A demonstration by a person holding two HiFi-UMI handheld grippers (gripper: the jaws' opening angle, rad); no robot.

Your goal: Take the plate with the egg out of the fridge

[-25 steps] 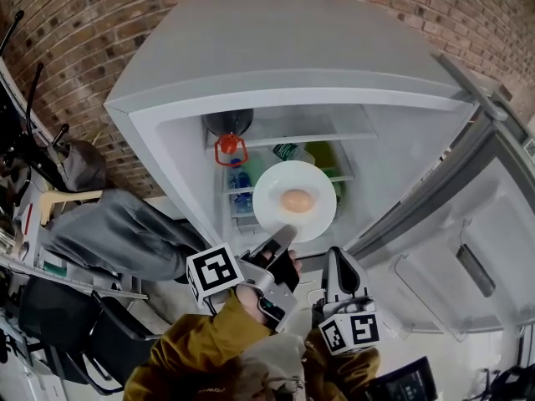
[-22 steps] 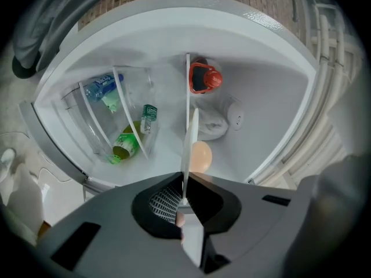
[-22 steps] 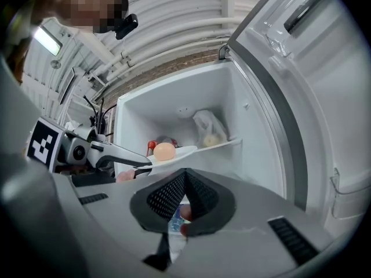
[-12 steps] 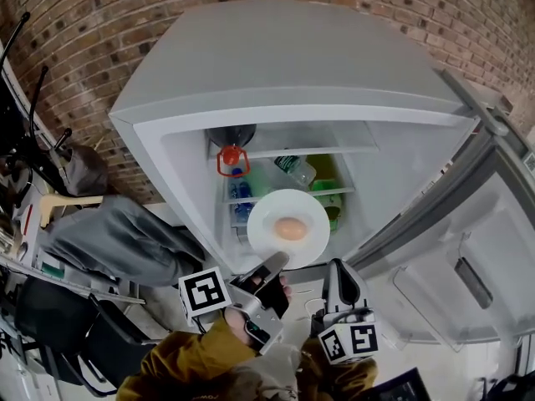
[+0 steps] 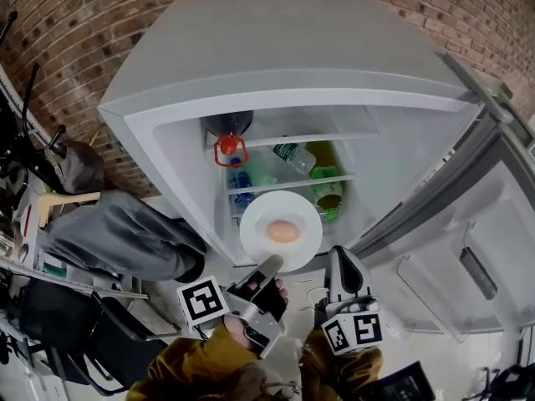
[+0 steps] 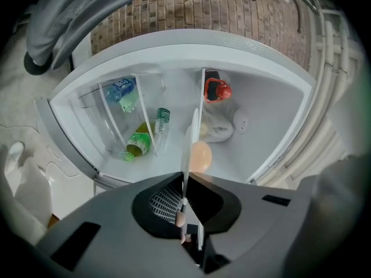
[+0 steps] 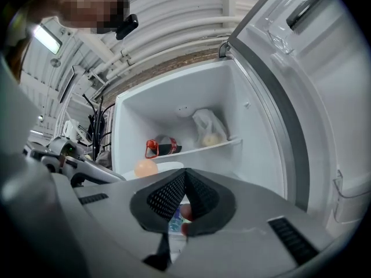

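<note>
A white plate with a brown egg on it hangs level in front of the open fridge, outside its shelves. My left gripper is shut on the plate's near rim. The left gripper view shows the plate edge-on as a thin white line between the jaws, with the egg just beyond. My right gripper stays beside it to the right, shut on nothing. In the right gripper view the egg and plate show at the left, above the jaws.
The fridge door stands open at the right. Inside are a red-capped dark bottle, a blue-labelled water bottle, a green bottle and a white bag on the top shelf. A grey-covered chair stands left.
The left gripper has drawn the plate and egg back out of the fridge, toward me and slightly lower. The right gripper has not moved.
</note>
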